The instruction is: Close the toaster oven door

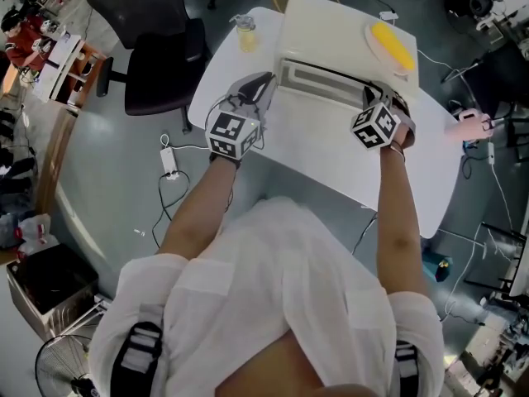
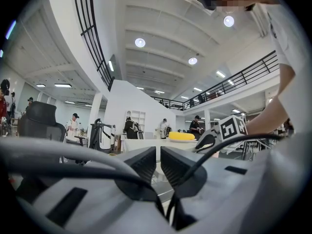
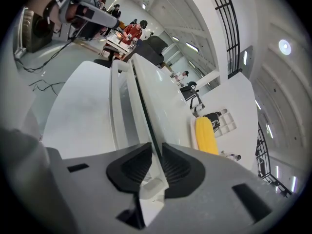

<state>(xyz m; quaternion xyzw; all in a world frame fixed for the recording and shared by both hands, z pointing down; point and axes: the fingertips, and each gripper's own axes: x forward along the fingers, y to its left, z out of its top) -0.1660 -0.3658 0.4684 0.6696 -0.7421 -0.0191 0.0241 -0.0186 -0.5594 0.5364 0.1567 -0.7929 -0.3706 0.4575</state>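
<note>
Now my right gripper sits at the toaster oven front's right end, jaws narrow astride the door edge to steer it; I can't make out whether the pads bite. I judge the door nearly closed. My left gripper, jaws almost together and empty, hovers left of the oven, out of the way.

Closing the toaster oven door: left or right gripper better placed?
Right. The right gripper already has the edge of the toaster oven door between its jaws, so it can probably push the door shut from there. The left gripper has its jaws close together and empty, off to the oven's side.
</note>
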